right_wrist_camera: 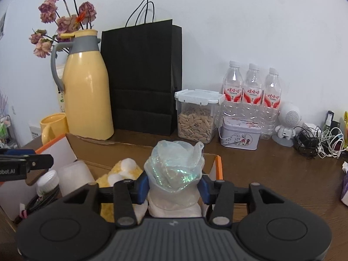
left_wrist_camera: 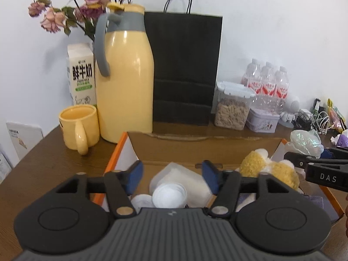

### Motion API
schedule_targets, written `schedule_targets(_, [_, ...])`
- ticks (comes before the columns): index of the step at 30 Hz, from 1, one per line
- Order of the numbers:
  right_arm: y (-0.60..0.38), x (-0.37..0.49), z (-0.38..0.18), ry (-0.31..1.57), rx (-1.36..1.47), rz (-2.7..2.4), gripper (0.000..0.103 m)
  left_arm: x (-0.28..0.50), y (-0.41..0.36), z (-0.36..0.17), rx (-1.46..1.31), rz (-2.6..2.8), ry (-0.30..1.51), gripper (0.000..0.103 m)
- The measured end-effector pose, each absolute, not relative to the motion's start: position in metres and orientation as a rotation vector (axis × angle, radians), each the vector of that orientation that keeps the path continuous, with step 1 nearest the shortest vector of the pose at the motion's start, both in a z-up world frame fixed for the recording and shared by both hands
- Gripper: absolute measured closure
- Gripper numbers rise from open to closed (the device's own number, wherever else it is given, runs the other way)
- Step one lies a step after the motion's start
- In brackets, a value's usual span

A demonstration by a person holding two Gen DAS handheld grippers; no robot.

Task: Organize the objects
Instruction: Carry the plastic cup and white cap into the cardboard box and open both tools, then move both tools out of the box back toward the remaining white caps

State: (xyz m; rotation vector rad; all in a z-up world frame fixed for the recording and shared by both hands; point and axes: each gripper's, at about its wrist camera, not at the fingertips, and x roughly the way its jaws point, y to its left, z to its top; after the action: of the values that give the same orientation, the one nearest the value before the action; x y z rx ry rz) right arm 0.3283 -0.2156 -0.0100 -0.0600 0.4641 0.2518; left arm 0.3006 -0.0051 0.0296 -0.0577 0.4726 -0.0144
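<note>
A brown table carries everything. Against the wall stand a black bag, a yellow jug, a milk carton, three water bottles, a seed jar and a small tin; a yellow mug sits just in front of the jug.

Nearer the cameras lies an open cardboard box with orange edges. Inside it are a yellow plush toy, a white foam block and a white-capped bottle.

The right gripper hangs over the right end of the box. Its blue pads pinch a crumpled clear plastic bag with a glittery sheen; the bag bulges up between and above the jaws, its pale lower part hanging below them.

The left gripper hovers over the left part of the box, jaws spread wide with nothing between them. A white cap and clear wrapping lie in the box below the gap.
</note>
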Motion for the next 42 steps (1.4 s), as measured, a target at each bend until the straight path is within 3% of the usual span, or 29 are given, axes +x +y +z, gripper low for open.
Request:
schedule_targets(4, [-0.216,0.323,-0.003,0.437,-0.049,0.274,0.036,0.292,-0.006,0.036,-0.050,-0.017,0.436,0.020])
schedule_targets(7, [-0.214,0.318,0.003,0.414,-0.044,0.293,0.026,0.288,-0.007,0.038,-0.048,-0.023,0.418,0.016])
schedule_targets(15, [-0.211,0.307,0.017,0.373,-0.043,0.314,0.022,0.281,-0.009,0.042,-0.043,-0.031,0.399,0.013])
schedule_targets(27, [-0.208,0.272,0.033,0.309,-0.076,0.262,0.010,0.250,-0.013,0.054,-0.017,-0.041,0.347,0.000])
schedule_targets(31, [-0.210,0.247,0.036,0.280,-0.081,0.264,0.000,0.233,-0.015,0.058,-0.008,-0.059,0.328,0.000])
schedule_targets(42, [-0.208,0.189,0.021,0.310,-0.084,0.315,0.000,0.193,-0.005,0.042,-0.004,-0.068,0.387,0.000])
